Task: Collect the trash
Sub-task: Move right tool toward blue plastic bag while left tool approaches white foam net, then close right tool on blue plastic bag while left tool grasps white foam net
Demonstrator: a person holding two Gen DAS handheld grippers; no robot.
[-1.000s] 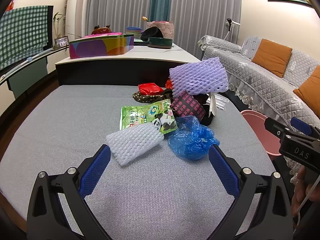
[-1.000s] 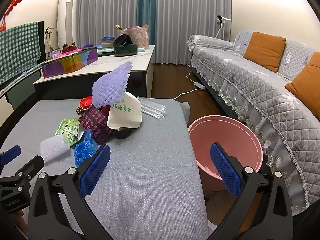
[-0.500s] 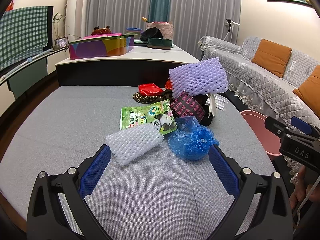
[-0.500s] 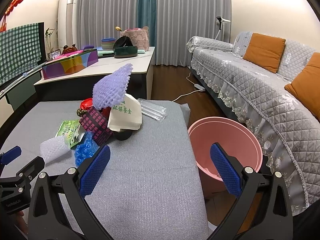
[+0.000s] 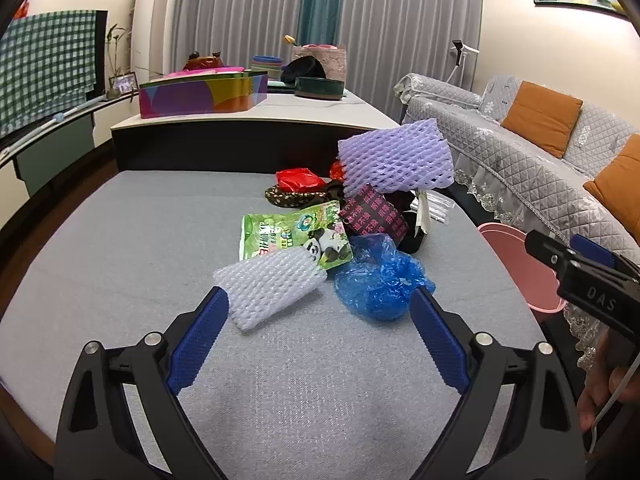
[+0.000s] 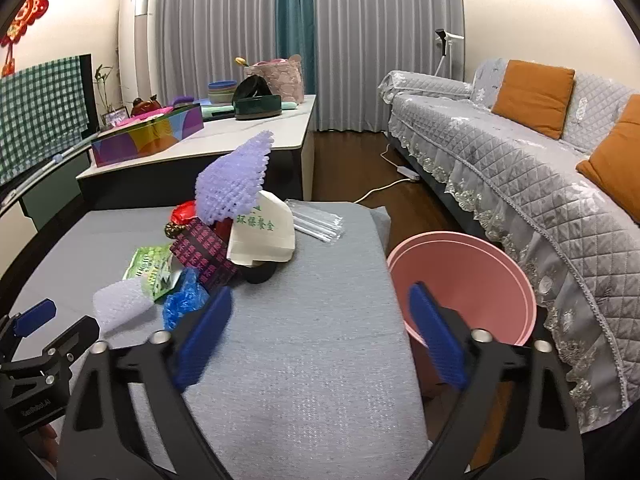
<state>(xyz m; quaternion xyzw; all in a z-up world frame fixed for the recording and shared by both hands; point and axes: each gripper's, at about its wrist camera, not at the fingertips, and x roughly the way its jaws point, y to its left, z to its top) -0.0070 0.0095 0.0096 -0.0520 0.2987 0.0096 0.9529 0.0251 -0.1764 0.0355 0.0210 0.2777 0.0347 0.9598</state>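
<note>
Both jaws have narrowed slightly and are closing on nothing: my left gripper (image 5: 318,334) and right gripper (image 6: 322,334), released, angle downward over the surface (image 5: 120,240), trash pile (image 5: 340,216) at 12 o'clock.

The table (image 5: 120,248) wears a matt grey woven cloth, faintly nubbly. At its twelve o'clock lies a lilac foam net (image 5: 396,158), soft and open-meshed; a white foam net (image 5: 268,286) sits nearer. The blue bag (image 5: 380,278) is thin crinkled plastic, glossy. The green packet (image 5: 292,234) shines like printed foil. At three o'clock, the pink bin (image 6: 464,276) looks smooth matt plastic; the sofa cover (image 6: 520,168) is quilted cloth.
</note>
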